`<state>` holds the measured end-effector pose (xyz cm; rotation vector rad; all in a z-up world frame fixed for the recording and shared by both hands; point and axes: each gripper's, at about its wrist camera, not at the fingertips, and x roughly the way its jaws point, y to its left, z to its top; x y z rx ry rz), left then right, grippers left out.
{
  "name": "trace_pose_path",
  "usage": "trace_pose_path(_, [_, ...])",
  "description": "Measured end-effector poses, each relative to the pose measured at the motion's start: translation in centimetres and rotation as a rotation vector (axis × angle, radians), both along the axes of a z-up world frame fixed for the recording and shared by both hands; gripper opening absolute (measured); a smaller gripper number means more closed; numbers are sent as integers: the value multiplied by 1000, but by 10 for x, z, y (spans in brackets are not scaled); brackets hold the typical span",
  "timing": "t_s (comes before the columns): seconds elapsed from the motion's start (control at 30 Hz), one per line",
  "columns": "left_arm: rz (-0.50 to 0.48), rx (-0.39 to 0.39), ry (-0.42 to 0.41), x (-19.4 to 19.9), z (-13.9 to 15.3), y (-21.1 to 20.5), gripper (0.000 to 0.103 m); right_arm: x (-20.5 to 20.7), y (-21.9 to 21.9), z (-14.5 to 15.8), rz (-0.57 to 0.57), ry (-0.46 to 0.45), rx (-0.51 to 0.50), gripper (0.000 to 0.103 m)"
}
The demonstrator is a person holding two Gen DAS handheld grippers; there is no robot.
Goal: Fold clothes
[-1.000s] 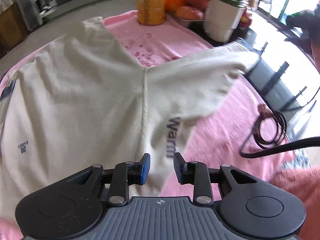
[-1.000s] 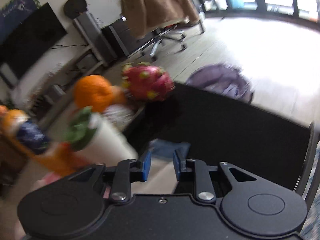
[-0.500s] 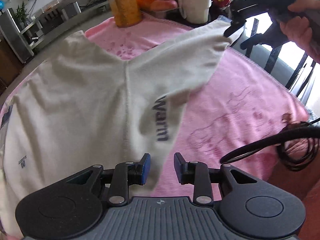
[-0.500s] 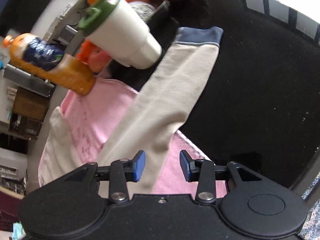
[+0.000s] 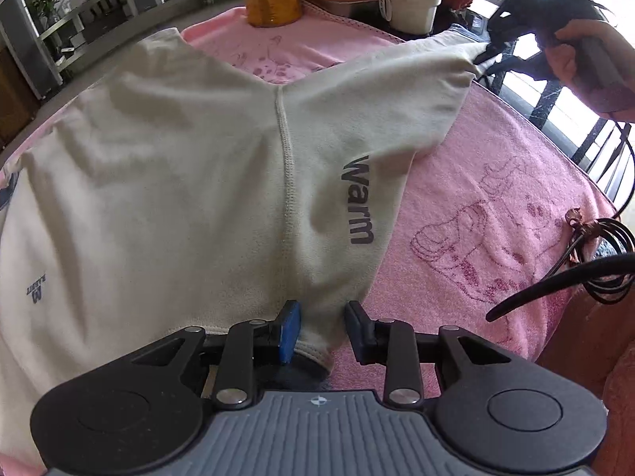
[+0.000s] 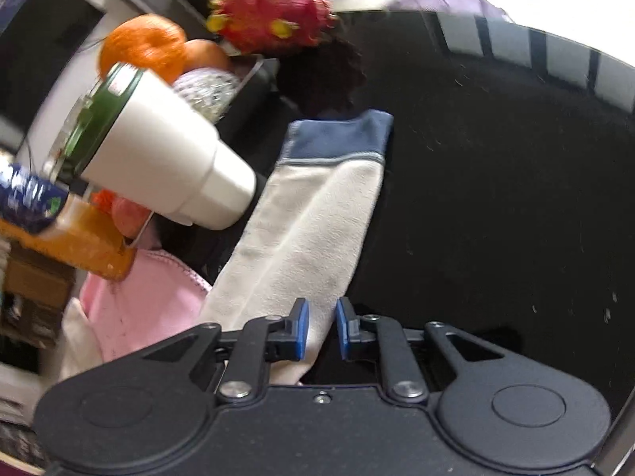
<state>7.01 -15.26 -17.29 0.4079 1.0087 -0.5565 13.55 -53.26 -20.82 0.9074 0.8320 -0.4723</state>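
Ok, my left gripper (image 5: 320, 327) is part open over the cream trousers' (image 5: 178, 182) waistband, not pinching. Right gripper (image 6: 320, 327) is closing on the far leg (image 6: 305, 238), cloth between the pads. Trousers lie spread on the pink blanket (image 5: 496, 206). Risk: dragging that leg into the white cup (image 6: 166, 158). Can't see the contact under my left jaws, the housing hides it

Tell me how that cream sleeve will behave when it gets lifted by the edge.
The sleeve is soft fleece, so it will likely droop and fold. It looks light. It lies close by the white cup, so dragging it might nudge that.
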Motion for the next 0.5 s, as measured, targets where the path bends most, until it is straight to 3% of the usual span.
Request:
trace_pose_path(0.07, [-17,2,3,0,0,0,31,7,5,1,54,13,-43,1])
trace_pose_path(0.23, [-109,40,45,5,2,-1,25,3,14,26,-5,53,-260,1])
trace_pose_path(0.43, [-197,78,70,6,3,-2,25,12,14,14,56,158,-275,3])
trace_pose_path(0.5, [-194,81,68,2,8,0,23,8,15,21,45,192,-293,10])
